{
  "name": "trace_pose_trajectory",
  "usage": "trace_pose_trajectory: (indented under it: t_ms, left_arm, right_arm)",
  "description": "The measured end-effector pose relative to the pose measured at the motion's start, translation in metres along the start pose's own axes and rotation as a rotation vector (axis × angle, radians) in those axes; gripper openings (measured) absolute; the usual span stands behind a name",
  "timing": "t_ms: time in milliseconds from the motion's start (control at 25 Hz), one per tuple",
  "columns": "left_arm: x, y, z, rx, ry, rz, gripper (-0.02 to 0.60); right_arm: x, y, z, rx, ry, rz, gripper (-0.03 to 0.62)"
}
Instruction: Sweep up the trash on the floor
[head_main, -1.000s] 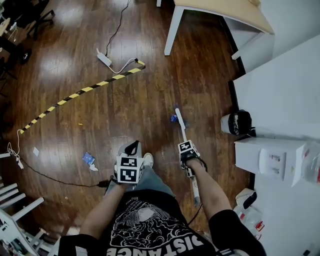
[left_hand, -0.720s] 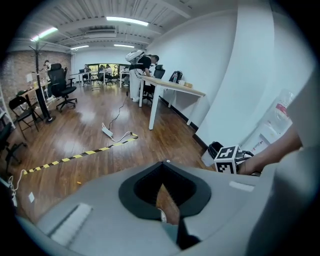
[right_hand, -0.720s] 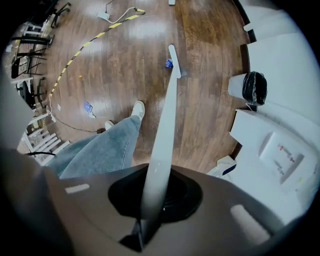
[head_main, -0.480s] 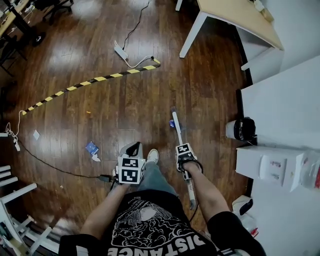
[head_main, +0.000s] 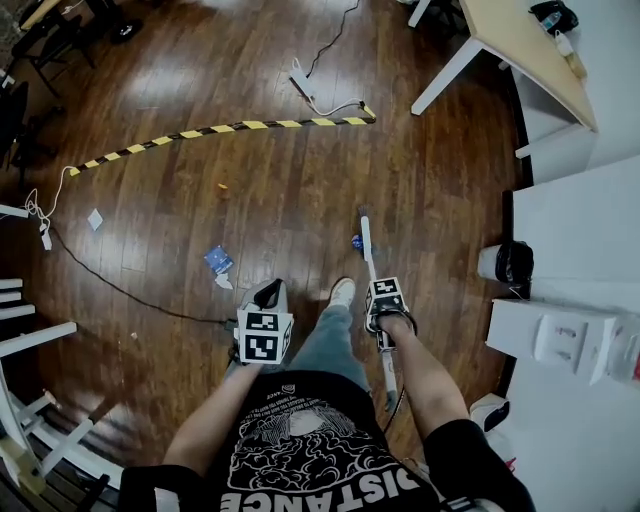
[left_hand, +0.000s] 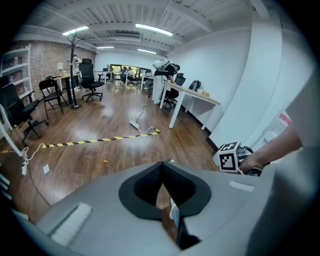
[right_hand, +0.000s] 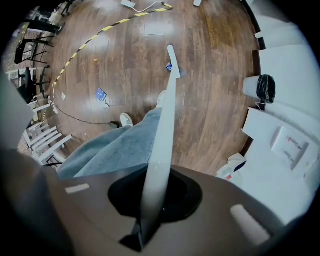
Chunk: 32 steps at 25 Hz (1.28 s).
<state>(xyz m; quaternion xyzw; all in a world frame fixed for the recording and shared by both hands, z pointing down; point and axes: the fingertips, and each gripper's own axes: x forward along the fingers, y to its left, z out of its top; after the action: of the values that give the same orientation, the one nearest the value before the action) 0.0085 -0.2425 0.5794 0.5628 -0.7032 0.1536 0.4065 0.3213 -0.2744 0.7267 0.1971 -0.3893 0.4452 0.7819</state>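
Note:
In the head view my right gripper (head_main: 381, 296) is shut on a long white broom stick (head_main: 368, 250). The stick slants forward over the wood floor, and its far end lies beside a small blue scrap (head_main: 356, 241). The right gripper view looks along the stick (right_hand: 165, 125) between my right gripper's (right_hand: 155, 196) jaws, down to that scrap (right_hand: 169, 66). A blue wrapper (head_main: 217, 259) with a white bit lies ahead of my left gripper (head_main: 267, 294). My left gripper (left_hand: 162, 192) has its black pads meeting at the tip with nothing held. A white paper (head_main: 95, 219) lies far left.
A yellow-black tape strip (head_main: 220, 127) crosses the floor ahead, ending by a power strip (head_main: 300, 80). A black-bagged bin (head_main: 505, 262) and white cabinets (head_main: 560, 335) stand on the right. A table leg (head_main: 448, 70) is at the top right. A cable (head_main: 120, 290) and white chairs (head_main: 30, 420) are on the left.
The person has stepped forward and the view has swung left, so floor items sit further right in frame. Both grippers hold the same pose, and the broom stick stays gripped.

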Motion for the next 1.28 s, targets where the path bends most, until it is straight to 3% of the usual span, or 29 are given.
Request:
trace_pose_trajectory:
  t_ms: [320,640,920,1280]
  left_arm:
    - [-0.052,0.057,-0.048,-0.019,0.01,0.034,0.006]
    - [-0.085,0.066,-0.072,-0.085,-0.038,0.094,0.006]
    - [-0.106,0.062,-0.118,-0.124,-0.019,0.109,0.006]
    - [-0.147,0.123,-0.144,-0.116,-0.026,0.103,0.006]
  right_arm:
    - [0.021,0.08,-0.035,-0.021,0.019,0.025,0.014]
    - [0.042,0.137,-0.052,-0.077,0.018,0.076,0.02]
    - [0.065,0.174,-0.068,-0.125,0.012,0.083,0.023]
    - [0.084,0.241,-0.093,-0.113,0.008,0.088,0.021]
